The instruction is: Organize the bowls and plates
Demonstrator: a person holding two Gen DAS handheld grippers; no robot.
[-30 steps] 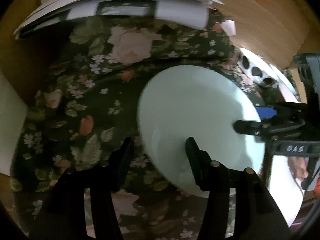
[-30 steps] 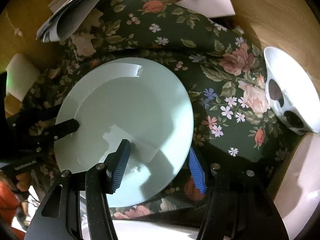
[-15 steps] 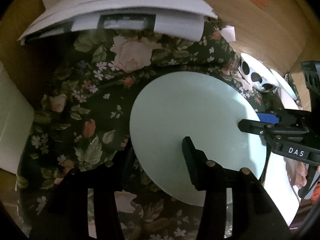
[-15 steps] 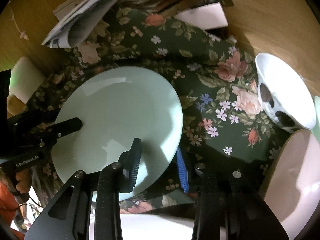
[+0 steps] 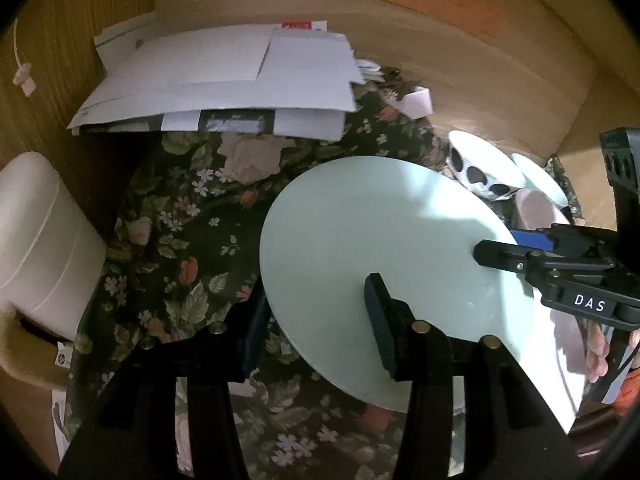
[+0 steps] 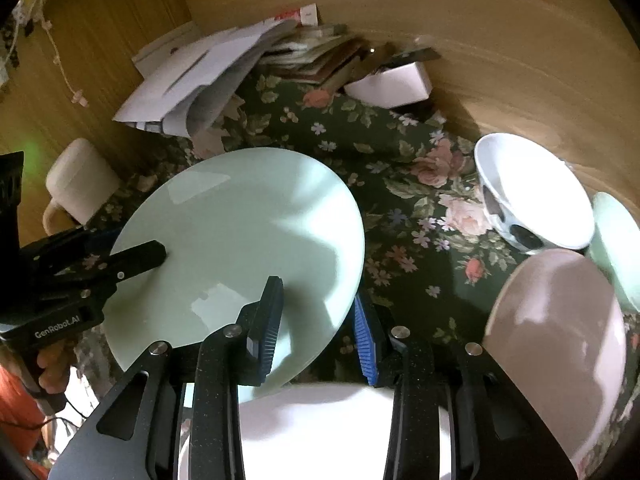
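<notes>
Both grippers, left (image 5: 316,320) and right (image 6: 316,324), are clamped on opposite edges of the pale green plate (image 6: 240,248), which I see lifted and tilted above the floral-clothed surface (image 6: 400,184). I note it is plain, glossy, unmarked. A white spotted bowl (image 6: 532,196) sits far right.

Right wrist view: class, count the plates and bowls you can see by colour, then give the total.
Pale green: 2 (pale green plate, pale green bowl)
White: 2 (spotted white bowl, white plate)
Pink: 1 (pink dish)
Total: 5
</notes>
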